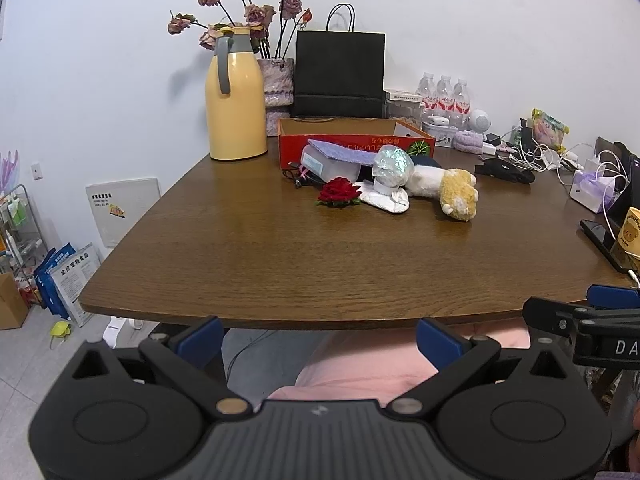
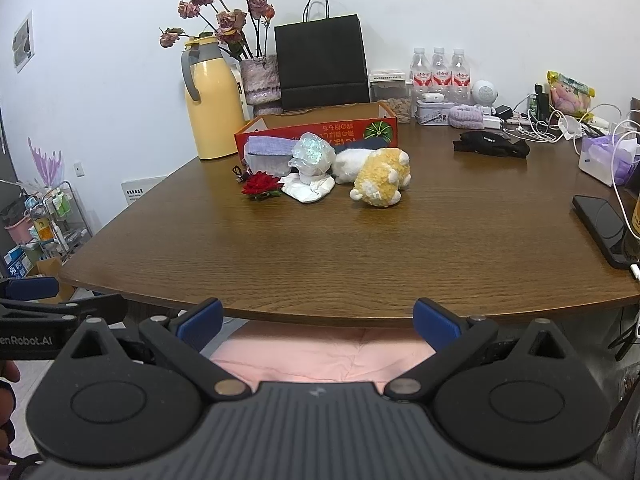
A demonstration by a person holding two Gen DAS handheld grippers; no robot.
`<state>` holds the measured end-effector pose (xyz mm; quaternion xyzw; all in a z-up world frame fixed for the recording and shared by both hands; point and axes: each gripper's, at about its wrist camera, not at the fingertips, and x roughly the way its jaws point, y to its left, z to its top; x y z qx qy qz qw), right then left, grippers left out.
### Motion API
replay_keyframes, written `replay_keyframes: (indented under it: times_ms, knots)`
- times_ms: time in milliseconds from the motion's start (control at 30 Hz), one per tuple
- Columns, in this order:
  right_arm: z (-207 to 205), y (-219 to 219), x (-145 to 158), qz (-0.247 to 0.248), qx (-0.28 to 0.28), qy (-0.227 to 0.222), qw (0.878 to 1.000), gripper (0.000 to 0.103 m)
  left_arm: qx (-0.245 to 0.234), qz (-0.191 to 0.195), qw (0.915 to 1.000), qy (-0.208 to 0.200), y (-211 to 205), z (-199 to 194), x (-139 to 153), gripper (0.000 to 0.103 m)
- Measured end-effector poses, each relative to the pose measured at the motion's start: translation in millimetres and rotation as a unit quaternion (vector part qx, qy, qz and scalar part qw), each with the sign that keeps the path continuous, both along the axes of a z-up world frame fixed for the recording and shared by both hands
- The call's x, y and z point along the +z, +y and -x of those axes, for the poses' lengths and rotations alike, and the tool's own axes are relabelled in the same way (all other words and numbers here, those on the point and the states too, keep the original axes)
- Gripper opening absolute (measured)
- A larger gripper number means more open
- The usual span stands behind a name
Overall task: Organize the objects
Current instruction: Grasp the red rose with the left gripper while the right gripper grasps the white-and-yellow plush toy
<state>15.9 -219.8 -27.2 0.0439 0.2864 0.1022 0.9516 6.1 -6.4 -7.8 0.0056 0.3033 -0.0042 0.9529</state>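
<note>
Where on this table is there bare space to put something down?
The wide near half of the table is bare, from the front edge up to the red rose and plush toy. The back row and right side, with cables and phone, are crowded.

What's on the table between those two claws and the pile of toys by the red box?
Nothing: in both wrist views, bare wooden table stretches from the open right claw and left claw to the red rose and plush toy.
</note>
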Motion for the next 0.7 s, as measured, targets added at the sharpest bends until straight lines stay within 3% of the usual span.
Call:
replay_keyframes:
  times_ms: [367, 500, 633, 667, 700]
  knots:
    - [-59, -16, -34, -0.02, -0.045, 0.057, 0.997, 0.103, 0.038, -0.014, 0.999, 0.017, 12, -59, -29, 0.101]
    - [-89, -23, -12, -0.041, -0.056, 0.016, 0.997, 0.103, 0.017, 0.0, 0.9996, -0.023, 13, -90, -21, 0.101]
    - [-114, -43, 23, -0.11, -0.043, -0.114, 0.986, 0.103, -0.004, -0.029, 0.9994, -0.016, 3, -141, -12, 0.103]
    - [-124, -42, 21, -0.097, -0.038, -0.121, 0.987, 0.103, -0.003, -0.031, 0.9995, -0.003, 1, -160, -12, 0.103]
    - [-139, -39, 18, -0.066, -0.034, -0.098, 0.992, 0.103, -0.003, -0.025, 0.9997, 0.004, 0, -174, -14, 0.103]
